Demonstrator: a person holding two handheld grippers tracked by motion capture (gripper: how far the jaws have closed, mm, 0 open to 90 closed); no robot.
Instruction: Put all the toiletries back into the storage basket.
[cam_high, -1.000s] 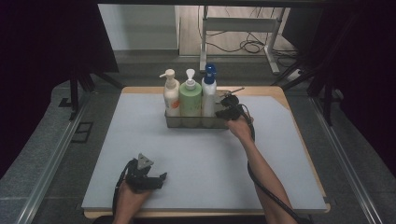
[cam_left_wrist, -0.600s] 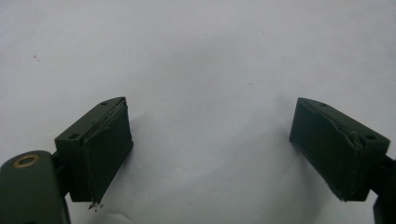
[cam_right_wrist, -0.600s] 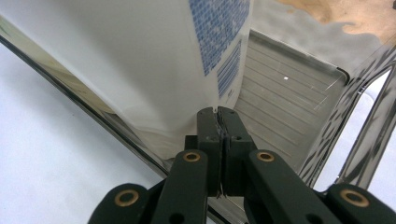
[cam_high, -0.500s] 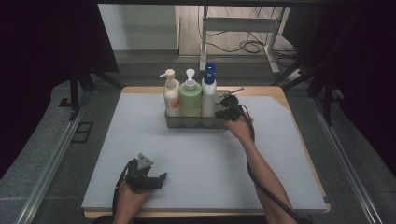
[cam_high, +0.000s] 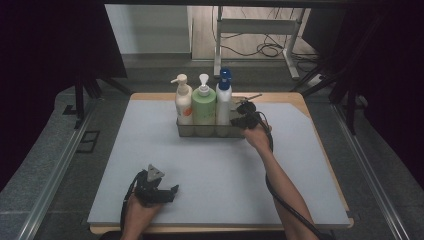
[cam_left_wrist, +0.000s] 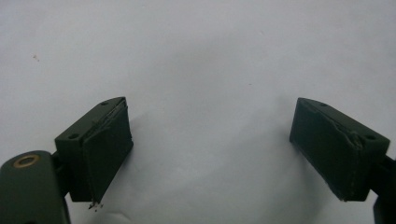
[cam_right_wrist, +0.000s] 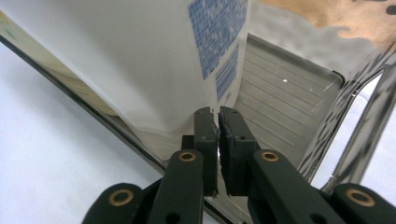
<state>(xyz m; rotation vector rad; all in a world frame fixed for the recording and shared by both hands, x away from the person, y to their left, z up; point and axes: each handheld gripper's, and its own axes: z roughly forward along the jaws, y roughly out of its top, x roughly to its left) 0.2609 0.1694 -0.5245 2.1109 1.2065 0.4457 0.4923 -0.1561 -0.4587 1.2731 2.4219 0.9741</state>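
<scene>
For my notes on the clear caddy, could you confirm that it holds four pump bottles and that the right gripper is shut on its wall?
Not quite: the clear caddy holds three pump bottles, not four, as the high view shows. The rest stands: the right gripper is shut on its wall.

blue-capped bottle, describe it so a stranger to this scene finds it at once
On the grey mat, near its far edge, stands a clear tray holding three pump bottles in a row. The blue-capped bottle is the rightmost, white-bodied, nearest the right gripper; its neighbours have white pumps.
</scene>
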